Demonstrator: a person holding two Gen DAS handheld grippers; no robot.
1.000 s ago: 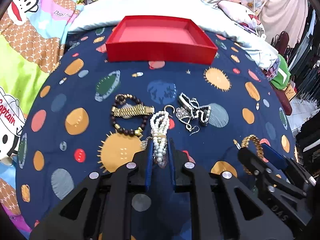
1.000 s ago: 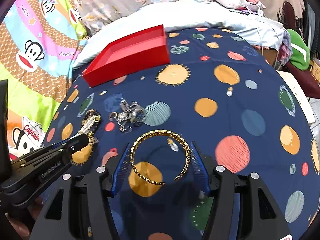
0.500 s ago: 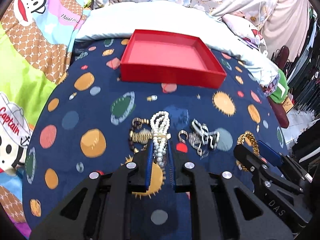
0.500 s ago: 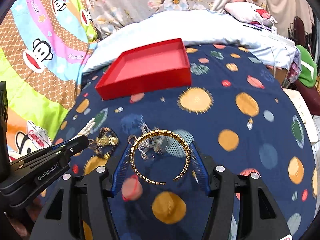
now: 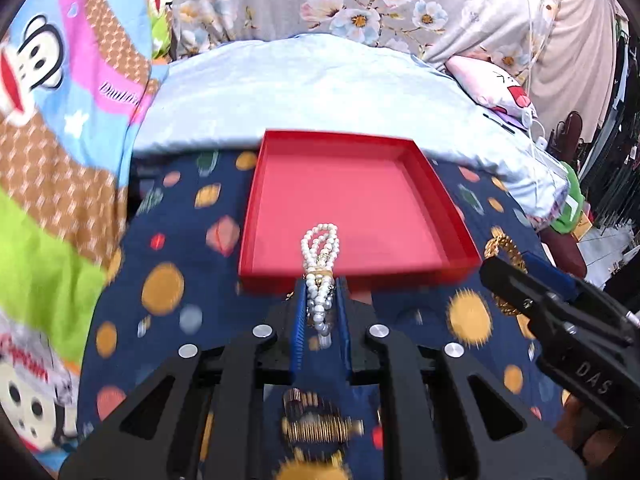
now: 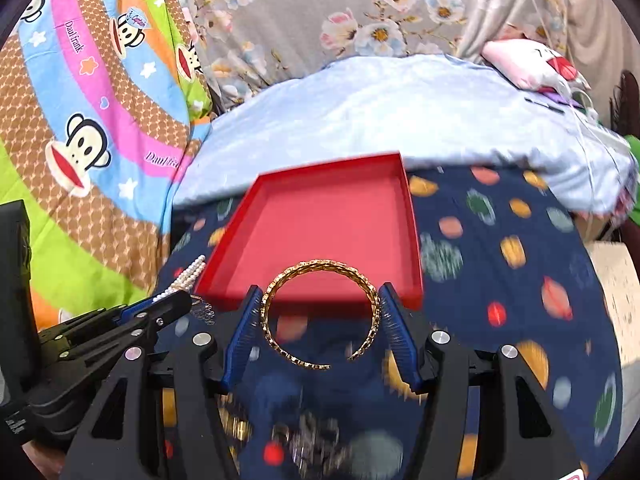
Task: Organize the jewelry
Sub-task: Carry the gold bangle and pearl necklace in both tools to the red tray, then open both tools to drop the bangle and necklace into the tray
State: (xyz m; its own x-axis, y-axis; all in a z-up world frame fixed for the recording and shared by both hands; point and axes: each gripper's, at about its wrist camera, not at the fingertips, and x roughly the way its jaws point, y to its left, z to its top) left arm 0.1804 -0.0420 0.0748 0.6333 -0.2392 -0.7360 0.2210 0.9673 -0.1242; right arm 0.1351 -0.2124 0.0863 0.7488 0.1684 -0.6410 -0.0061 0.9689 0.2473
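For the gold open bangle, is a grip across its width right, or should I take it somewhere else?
Across its width works: the right hand-held gripper clamps the gold bangle on its two opposite sides, pads flat against the outer rim. The gap in the ring faces back toward the camera, so the closed arc leads toward the red tray.

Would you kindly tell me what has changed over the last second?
Both tongs lifted their loads off the planet-print cloth and carried them to the near rim of the red rectangular tray. The left tongs still grip the white pearl bracelet; the right tongs still hold the gold open bangle. Tray still empty.
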